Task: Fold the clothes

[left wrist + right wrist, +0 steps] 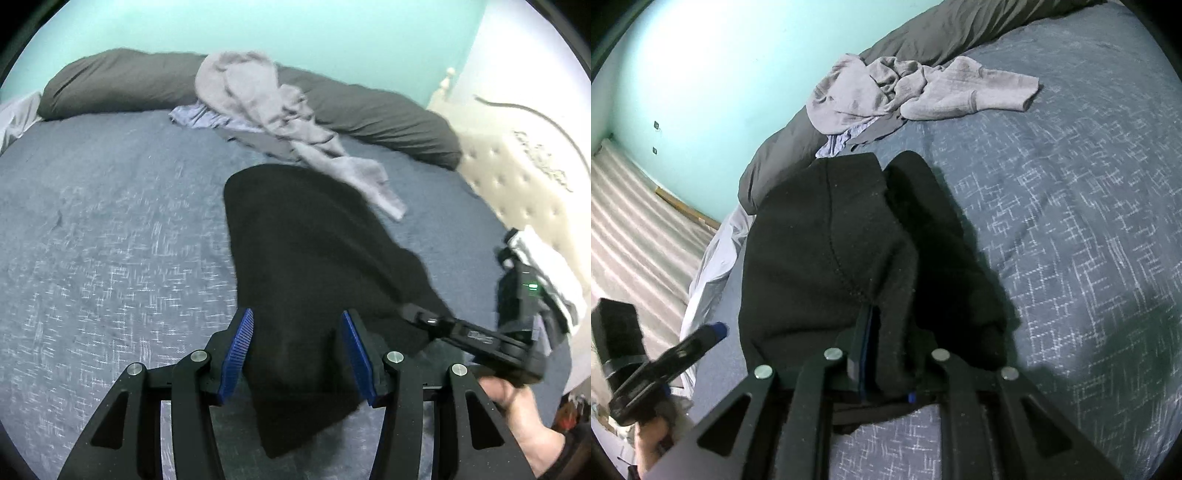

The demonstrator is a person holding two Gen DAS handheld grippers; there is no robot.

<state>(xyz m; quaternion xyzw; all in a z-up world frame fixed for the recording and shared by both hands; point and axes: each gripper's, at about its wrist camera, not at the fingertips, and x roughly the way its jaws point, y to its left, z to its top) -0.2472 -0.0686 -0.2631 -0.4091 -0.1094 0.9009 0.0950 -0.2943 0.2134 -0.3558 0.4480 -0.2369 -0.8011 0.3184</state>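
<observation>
On the blue patterned bedspread (110,229), the left gripper (299,350) is hovering with jaws spread around a black garment (314,240), not pressing it. Further right, the right gripper (886,354) is pinching that garment's bunched edge.

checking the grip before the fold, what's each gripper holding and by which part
The right gripper is shut on the black garment, pinching a bunched fold at its near edge. The left gripper is open, holding nothing.
</observation>
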